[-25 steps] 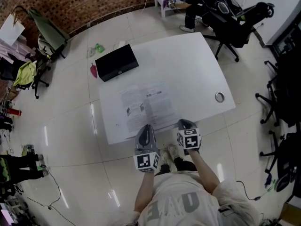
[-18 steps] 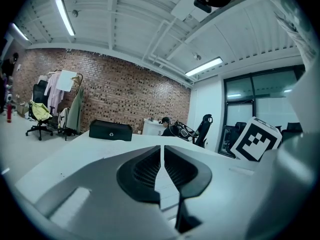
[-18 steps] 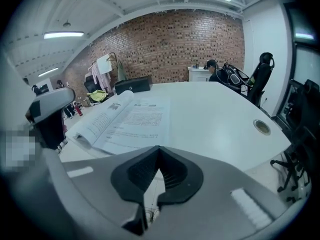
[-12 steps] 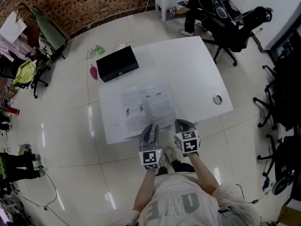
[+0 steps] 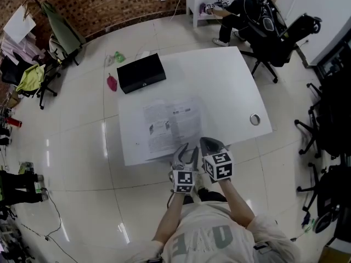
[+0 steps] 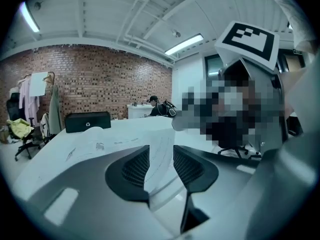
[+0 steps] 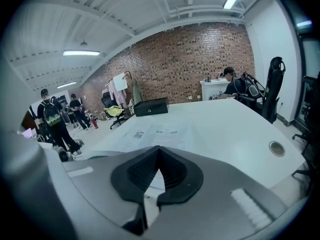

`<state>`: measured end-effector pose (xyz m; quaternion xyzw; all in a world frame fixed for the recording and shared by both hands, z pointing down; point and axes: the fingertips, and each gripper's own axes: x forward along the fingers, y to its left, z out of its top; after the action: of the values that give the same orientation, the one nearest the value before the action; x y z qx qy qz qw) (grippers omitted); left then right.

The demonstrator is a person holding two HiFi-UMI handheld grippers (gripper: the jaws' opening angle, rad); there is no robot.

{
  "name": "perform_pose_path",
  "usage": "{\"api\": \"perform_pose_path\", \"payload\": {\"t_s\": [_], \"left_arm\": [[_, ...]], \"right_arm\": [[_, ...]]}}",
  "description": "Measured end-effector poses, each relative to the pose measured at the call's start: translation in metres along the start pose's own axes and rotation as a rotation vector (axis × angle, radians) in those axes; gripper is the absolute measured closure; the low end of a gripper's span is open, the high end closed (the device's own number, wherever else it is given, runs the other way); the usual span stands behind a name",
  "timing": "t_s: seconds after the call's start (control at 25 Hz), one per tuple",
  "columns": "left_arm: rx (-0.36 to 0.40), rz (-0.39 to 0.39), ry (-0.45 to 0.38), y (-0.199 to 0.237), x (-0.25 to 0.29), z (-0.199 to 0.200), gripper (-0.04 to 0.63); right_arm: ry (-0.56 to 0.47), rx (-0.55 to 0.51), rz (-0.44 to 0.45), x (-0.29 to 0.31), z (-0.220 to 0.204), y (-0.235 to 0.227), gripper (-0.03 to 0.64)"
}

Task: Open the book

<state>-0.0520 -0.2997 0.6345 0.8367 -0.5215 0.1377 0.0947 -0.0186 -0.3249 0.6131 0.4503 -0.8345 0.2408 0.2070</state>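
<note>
The book (image 5: 170, 124) lies open and flat on the white table (image 5: 230, 86), its pages printed with text and small pictures. My right gripper (image 5: 210, 144) is at the book's near right corner, shut, and seems to pinch a page edge lifted off the stack. In the right gripper view its jaws (image 7: 159, 149) meet over the pages (image 7: 155, 133). My left gripper (image 5: 186, 153) sits close beside it on the left. Its jaws are opening, and the raised page (image 6: 161, 154) stands in the gap between the pads without being pressed.
A black box (image 5: 141, 73) lies on the table's far left corner. A round cable grommet (image 5: 254, 119) sits near the right edge. A person (image 5: 241, 7) sits at a desk beyond the table, with office chairs (image 5: 285, 32) to the right.
My left gripper has moved right, close to the right gripper, and its jaws have parted. The right gripper has lifted slightly at the book's near edge.
</note>
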Motion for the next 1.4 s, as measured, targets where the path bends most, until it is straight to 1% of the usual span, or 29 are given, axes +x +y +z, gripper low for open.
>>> {"api": "perform_pose_path", "payload": {"t_s": [0.08, 0.16, 0.24, 0.32, 0.4, 0.48, 0.64, 0.76, 0.8, 0.84, 0.88, 0.96, 1.08, 1.16, 1.24, 1.4], "left_arm": [[0.028, -0.02, 0.021, -0.005, 0.004, -0.003, 0.433], [0.053, -0.015, 0.04, -0.007, 0.007, -0.006, 0.426], [0.073, 0.012, 0.026, -0.003, 0.011, 0.002, 0.426], [0.074, 0.048, 0.009, 0.004, 0.015, 0.008, 0.43], [0.076, 0.072, -0.003, 0.011, 0.018, 0.015, 0.474], [0.078, 0.09, -0.013, 0.017, 0.017, 0.019, 0.591], [0.054, 0.121, -0.052, 0.023, 0.008, 0.027, 0.591], [0.041, 0.137, -0.073, 0.027, 0.002, 0.033, 0.591], [0.037, 0.15, -0.079, 0.031, -0.002, 0.035, 0.591], [0.033, 0.167, -0.087, 0.035, -0.007, 0.037, 0.591], [0.027, 0.187, -0.097, 0.041, -0.012, 0.039, 0.591], [0.006, 0.234, -0.116, 0.053, -0.026, 0.043, 0.591], [-0.007, 0.309, -0.12, 0.074, -0.05, 0.039, 0.591], [-0.023, 0.363, -0.098, 0.091, -0.067, 0.027, 0.592], [-0.055, 0.409, -0.068, 0.108, -0.082, 0.011, 0.591], [-0.097, 0.453, -0.031, 0.129, -0.098, -0.014, 0.568]], "right_arm": [[-0.017, 0.014, 0.016, -0.002, 0.005, 0.004, 0.615], [-0.037, 0.019, 0.039, -0.006, 0.012, 0.009, 0.615], [-0.06, 0.018, 0.064, -0.009, 0.021, 0.016, 0.615], [-0.077, 0.012, 0.088, -0.012, 0.028, 0.024, 0.615], [-0.086, 0.009, 0.107, -0.012, 0.032, 0.03, 0.615], [-0.094, 0.015, 0.126, -0.012, 0.035, 0.035, 0.615], [-0.127, 0.037, 0.15, -0.017, 0.036, 0.038, 0.612], [-0.201, 0.072, 0.176, -0.026, 0.044, 0.041, 0.611], [-0.225, 0.085, 0.19, -0.03, 0.048, 0.042, 0.6], [-0.236, 0.096, 0.205, -0.031, 0.05, 0.043, 0.512], [-0.232, 0.103, 0.218, -0.031, 0.05, 0.044, 0.476], [-0.197, 0.107, 0.217, -0.025, 0.041, 0.04, 0.476], [-0.132, 0.116, 0.178, -0.005, 0.013, 0.026, 0.477], [-0.07, 0.108, 0.165, 0.015, -0.012, 0.019, 0.477], [0.002, 0.091, 0.143, 0.031, -0.039, 0.014, 0.468], [0.083, 0.038, 0.087, 0.041, -0.066, 0.012, 0.468]]}}
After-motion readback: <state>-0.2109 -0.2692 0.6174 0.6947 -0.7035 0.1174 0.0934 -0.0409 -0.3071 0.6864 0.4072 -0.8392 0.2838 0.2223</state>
